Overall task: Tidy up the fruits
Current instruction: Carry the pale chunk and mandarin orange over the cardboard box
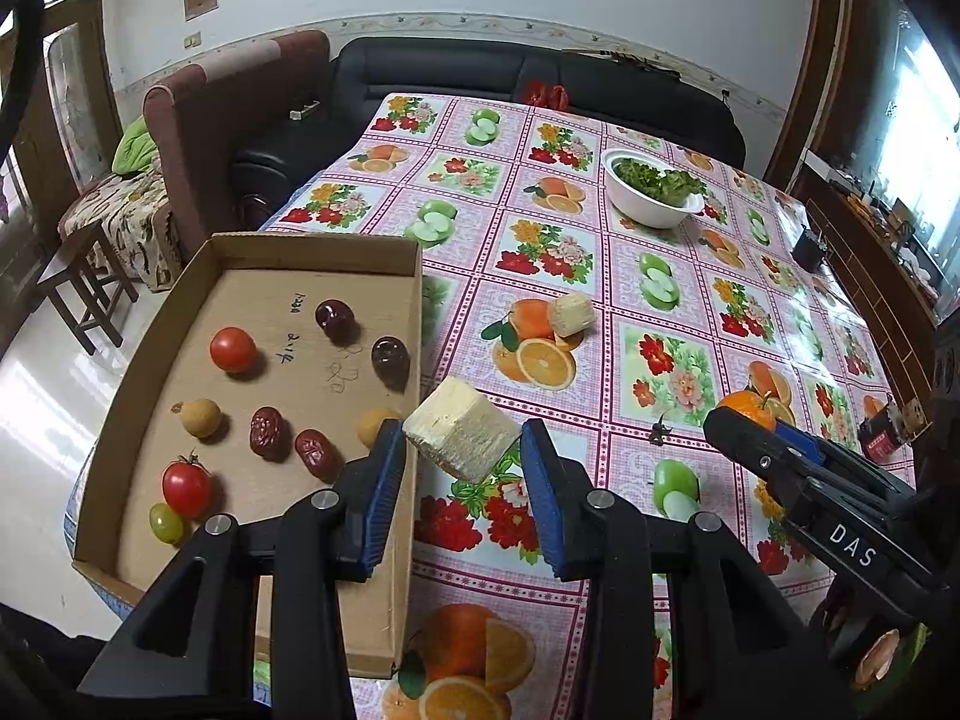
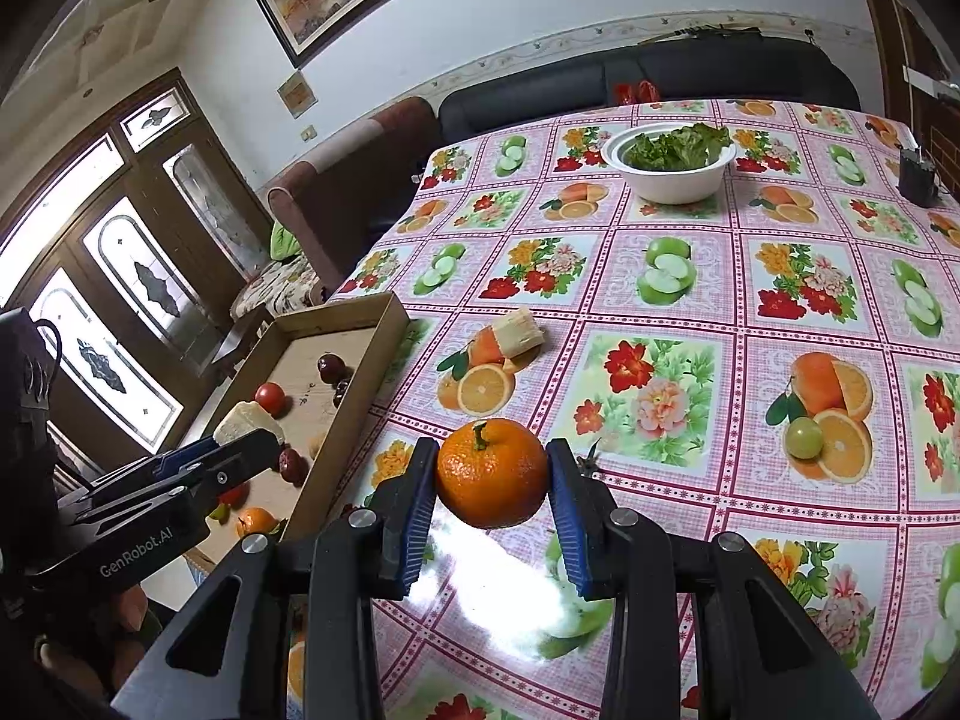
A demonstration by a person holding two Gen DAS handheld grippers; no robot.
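Observation:
My left gripper (image 1: 461, 450) is shut on a pale yellow sugarcane chunk (image 1: 459, 429), held above the right wall of a cardboard tray (image 1: 384, 630). The tray holds two red tomatoes (image 1: 233, 349), dark plums (image 1: 335, 316), red dates (image 1: 267, 432), longans (image 1: 201, 417) and a green grape (image 1: 166, 522). My right gripper (image 2: 491, 471) is shut on an orange mandarin (image 2: 491, 471) above the tablecloth. It also shows in the left wrist view (image 1: 747, 408). A second sugarcane chunk (image 1: 573, 312) lies on the table; it also shows in the right wrist view (image 2: 519, 330). A green grape (image 2: 804, 437) lies at right.
A white bowl of lettuce (image 1: 651, 186) stands at the far side of the fruit-print tablecloth (image 1: 600, 240). A small dark object (image 1: 807, 246) sits near the right edge. A black sofa (image 1: 480, 69) and a brown armchair (image 1: 234, 102) stand beyond the table.

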